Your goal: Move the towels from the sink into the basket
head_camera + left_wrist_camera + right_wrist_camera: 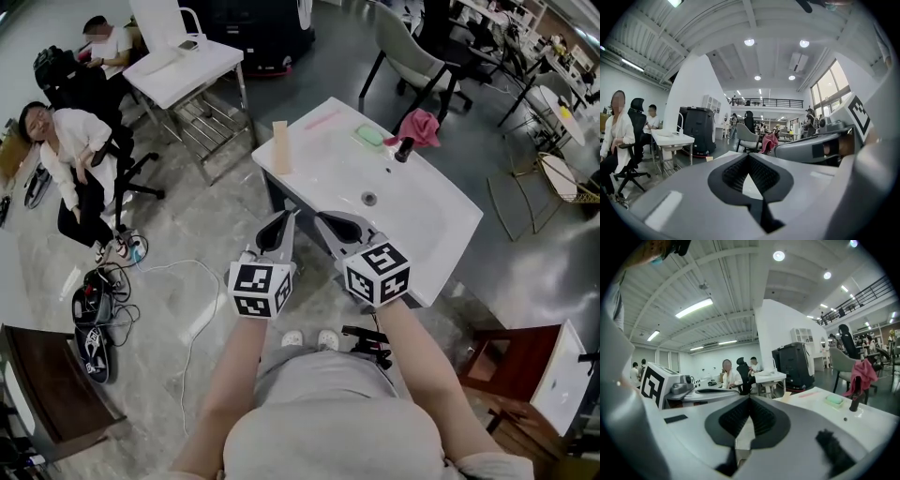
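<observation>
While you hold both claws about level in front of you, the left gripper (pixel 281 225) and the right gripper (pixel 330 225) each have their jaws pressed together on nothing, side by side over the near edge of the white rectangular ceramic sink (pixel 314 173). I read that as a travelling posture, not yet a reach. The crumpled pink cloth towel (pixel 419 127) sits well apart from them, at the sink's far corner beside the black tap (pixel 404 148). No basket shows in any view.
</observation>
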Demonstrator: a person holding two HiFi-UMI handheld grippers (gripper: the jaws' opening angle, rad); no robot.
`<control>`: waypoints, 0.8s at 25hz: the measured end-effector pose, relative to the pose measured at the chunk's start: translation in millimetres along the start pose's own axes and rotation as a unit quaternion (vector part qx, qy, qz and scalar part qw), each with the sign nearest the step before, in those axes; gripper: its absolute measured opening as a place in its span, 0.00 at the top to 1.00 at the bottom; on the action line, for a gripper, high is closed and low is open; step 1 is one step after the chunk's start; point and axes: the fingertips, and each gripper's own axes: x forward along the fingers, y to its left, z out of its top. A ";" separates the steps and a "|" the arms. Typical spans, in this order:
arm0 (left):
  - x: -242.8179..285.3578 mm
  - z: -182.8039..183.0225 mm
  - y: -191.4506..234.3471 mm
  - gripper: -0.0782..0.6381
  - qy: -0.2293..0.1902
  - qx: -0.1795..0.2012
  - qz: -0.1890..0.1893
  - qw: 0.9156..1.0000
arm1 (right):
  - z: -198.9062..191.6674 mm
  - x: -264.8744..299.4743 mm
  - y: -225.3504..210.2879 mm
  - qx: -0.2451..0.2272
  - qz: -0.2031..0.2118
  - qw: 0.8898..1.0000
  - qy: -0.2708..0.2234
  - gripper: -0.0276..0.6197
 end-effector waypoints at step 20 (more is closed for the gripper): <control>23.7 54.2 -85.6 0.88 -0.060 0.055 -0.119 0.990 | 30.9 -68.7 -27.0 -0.003 -0.089 0.994 -0.071 0.93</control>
